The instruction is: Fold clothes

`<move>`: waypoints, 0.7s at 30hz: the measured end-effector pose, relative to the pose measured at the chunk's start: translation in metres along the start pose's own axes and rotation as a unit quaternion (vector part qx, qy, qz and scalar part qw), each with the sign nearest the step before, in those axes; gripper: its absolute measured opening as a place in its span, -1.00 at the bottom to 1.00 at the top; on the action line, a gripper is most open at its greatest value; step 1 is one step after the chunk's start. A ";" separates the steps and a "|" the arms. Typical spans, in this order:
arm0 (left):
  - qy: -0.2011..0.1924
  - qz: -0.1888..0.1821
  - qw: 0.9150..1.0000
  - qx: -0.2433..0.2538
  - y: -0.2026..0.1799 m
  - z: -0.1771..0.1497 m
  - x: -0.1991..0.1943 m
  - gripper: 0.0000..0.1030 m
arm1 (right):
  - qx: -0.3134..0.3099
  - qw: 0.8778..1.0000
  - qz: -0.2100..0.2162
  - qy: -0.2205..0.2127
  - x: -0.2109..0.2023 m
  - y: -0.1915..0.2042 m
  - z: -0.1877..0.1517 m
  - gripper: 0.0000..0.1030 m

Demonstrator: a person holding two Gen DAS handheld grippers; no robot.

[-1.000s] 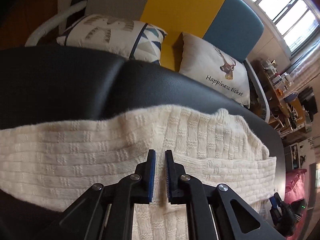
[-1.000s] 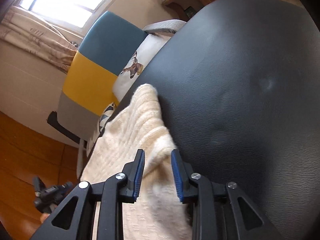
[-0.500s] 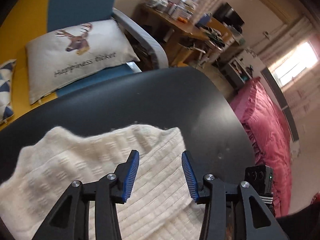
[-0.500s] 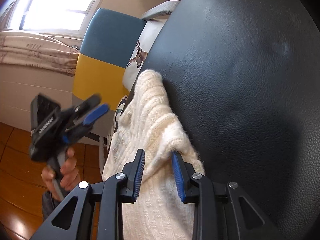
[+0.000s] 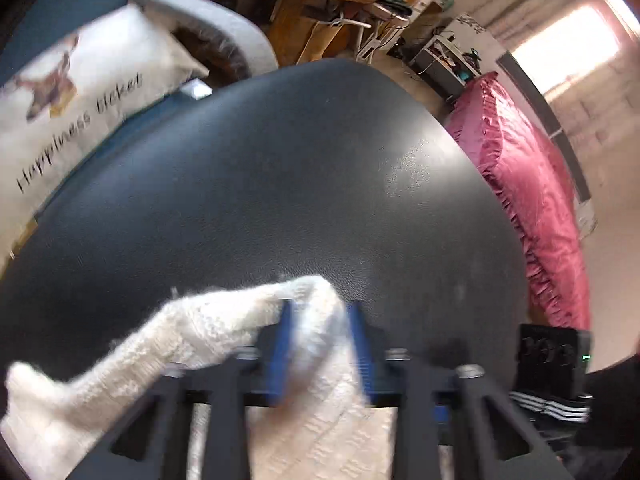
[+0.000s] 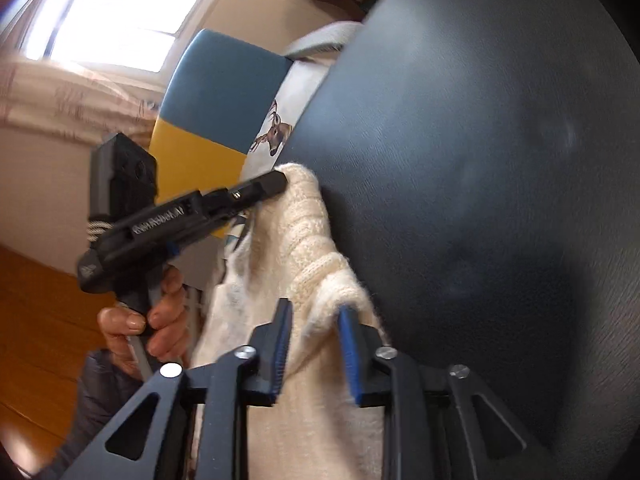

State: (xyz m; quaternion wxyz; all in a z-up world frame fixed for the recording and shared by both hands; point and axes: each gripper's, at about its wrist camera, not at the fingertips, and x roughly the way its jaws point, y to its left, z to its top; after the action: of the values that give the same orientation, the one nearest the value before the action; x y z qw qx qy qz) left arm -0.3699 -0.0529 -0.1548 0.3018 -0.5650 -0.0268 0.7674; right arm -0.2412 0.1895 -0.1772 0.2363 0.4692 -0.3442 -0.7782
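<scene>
Your left gripper [image 5: 320,344] has its jaws part-open with a bunched corner of the sweater [image 5: 224,320] between them; motion blur hides whether the pads actually pinch, so I cannot tell if that grip is closed. Your right gripper [image 6: 314,344] shows jaws at a middling gap with a rolled edge of the sweater [image 6: 308,264] lying between them, one pad touching the knit, not clamped. The sweater lies at the near edge of the tabletop [image 5: 280,168], partly raised off it at both corners. Beyond the tabletop stand a cushion [image 5: 68,116] and a pink bed [image 5: 528,200].

Risks, in my judgement: lifting before both jaws close lets one corner slip, skewing the fold. The loose, bulky knit may roll out of a shallow bite. Uneven pull between your grippers would stretch or twist the edge.
</scene>
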 end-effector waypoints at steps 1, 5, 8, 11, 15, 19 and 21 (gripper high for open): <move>-0.019 0.005 1.000 0.012 -0.005 -0.002 -0.004 -0.90 | -0.046 0.998 -0.033 0.000 -0.001 0.010 -0.002 -0.72; -0.092 0.008 0.995 0.024 -0.005 -0.015 -0.027 -0.90 | -0.135 0.984 -0.114 0.030 0.011 0.029 -0.014 -0.91; -0.079 0.045 0.996 0.023 0.000 -0.019 -0.016 -0.90 | -0.164 0.976 -0.138 0.037 0.015 0.035 -0.023 -0.91; -0.056 0.079 0.995 0.020 0.001 -0.019 0.003 -0.85 | -0.155 0.978 -0.131 0.037 0.008 0.035 -0.022 -0.85; -0.046 0.075 0.996 -0.010 0.001 -0.023 0.009 -0.75 | -0.167 0.980 -0.110 0.009 -0.019 0.043 -0.014 -0.75; -0.094 0.048 0.993 -0.061 0.012 -0.035 -0.028 -0.49 | -0.228 0.968 -0.103 0.008 -0.015 0.069 0.003 -0.73; -0.120 0.028 0.988 -0.088 0.020 -0.045 -0.050 -0.35 | -0.261 0.958 -0.115 0.022 0.004 0.082 0.007 -0.63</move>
State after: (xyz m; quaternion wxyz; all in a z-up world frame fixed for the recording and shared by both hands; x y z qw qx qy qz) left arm -0.3299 -0.1073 -0.1361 0.2240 -0.4939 -0.1148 0.8323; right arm -0.2456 0.1349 -0.1150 0.2672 0.4441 -0.0677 -0.8525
